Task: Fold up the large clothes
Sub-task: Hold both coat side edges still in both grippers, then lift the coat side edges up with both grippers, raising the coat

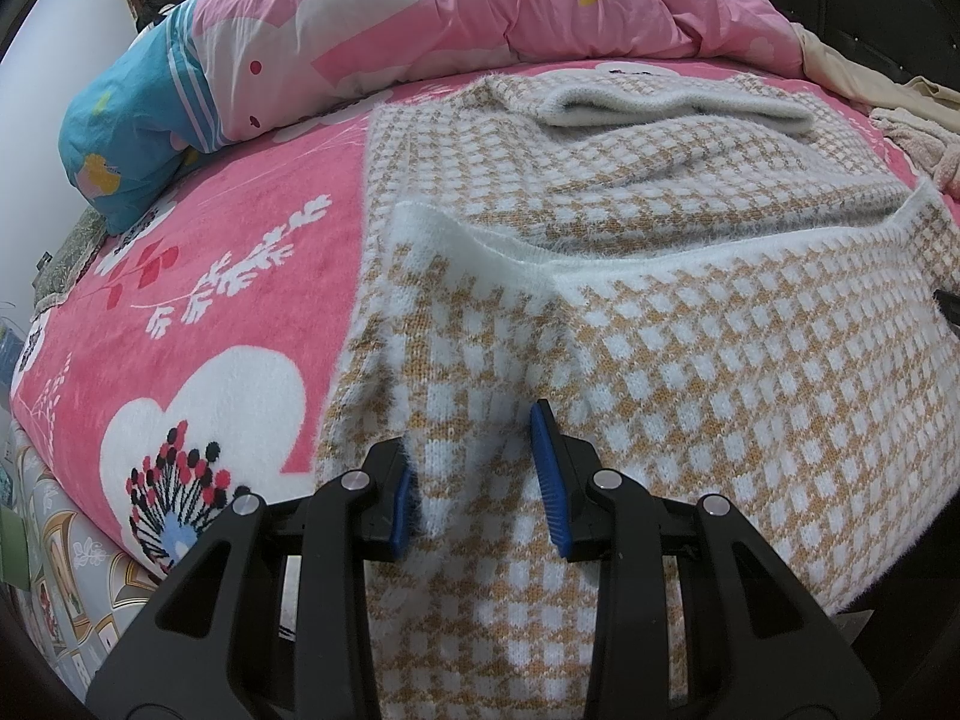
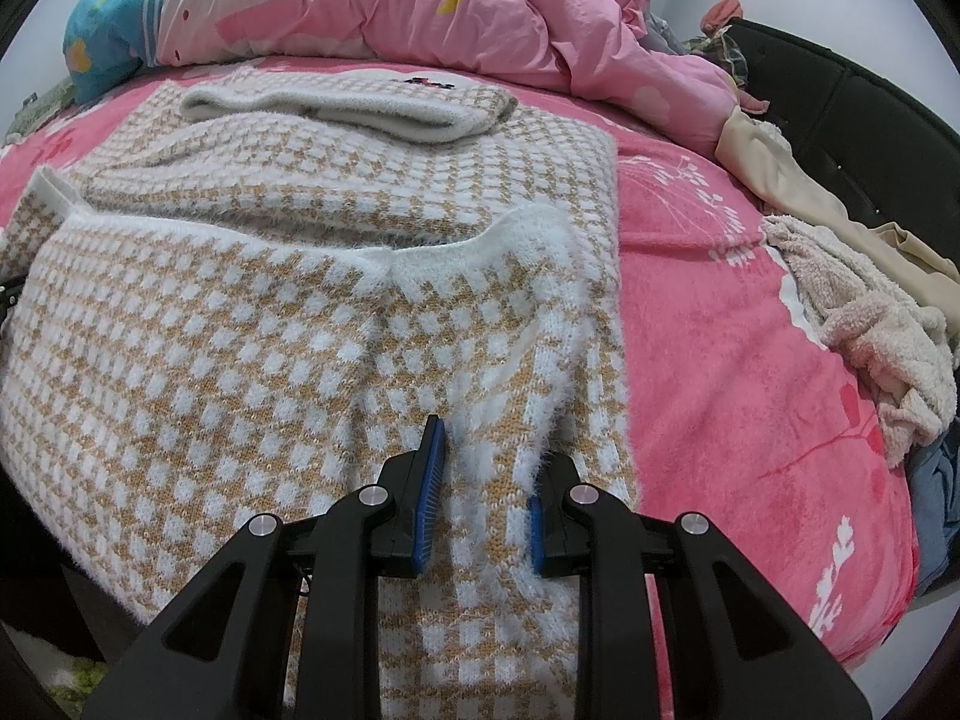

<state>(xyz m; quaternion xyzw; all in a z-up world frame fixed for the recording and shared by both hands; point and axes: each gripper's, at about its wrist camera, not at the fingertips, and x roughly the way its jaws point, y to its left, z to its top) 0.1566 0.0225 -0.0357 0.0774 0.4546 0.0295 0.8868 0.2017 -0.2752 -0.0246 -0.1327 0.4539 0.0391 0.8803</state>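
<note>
A fuzzy tan-and-white checked sweater (image 1: 690, 360) (image 2: 240, 330) lies spread on the pink bed blanket (image 1: 240, 240). Its white collar (image 1: 672, 105) (image 2: 348, 105) is at the far end. The near part is folded up over the body, with a white hem band running across the middle. My left gripper (image 1: 474, 438) is shut on the fold's left near edge, knit bunched between its blue pads. My right gripper (image 2: 492, 447) is shut on the right near edge, where white fluff and check fabric are pinched between its pads. The cloth rises toward both grippers.
A crumpled pink duvet (image 1: 480, 0) and a blue pillow (image 1: 126, 138) lie along the bed's far side. At the right, a beige garment (image 2: 780, 180) and a pile of fluffy cream clothes (image 2: 870, 330) sit by the dark headboard (image 2: 840, 90). Pink blanket shows on both sides of the sweater.
</note>
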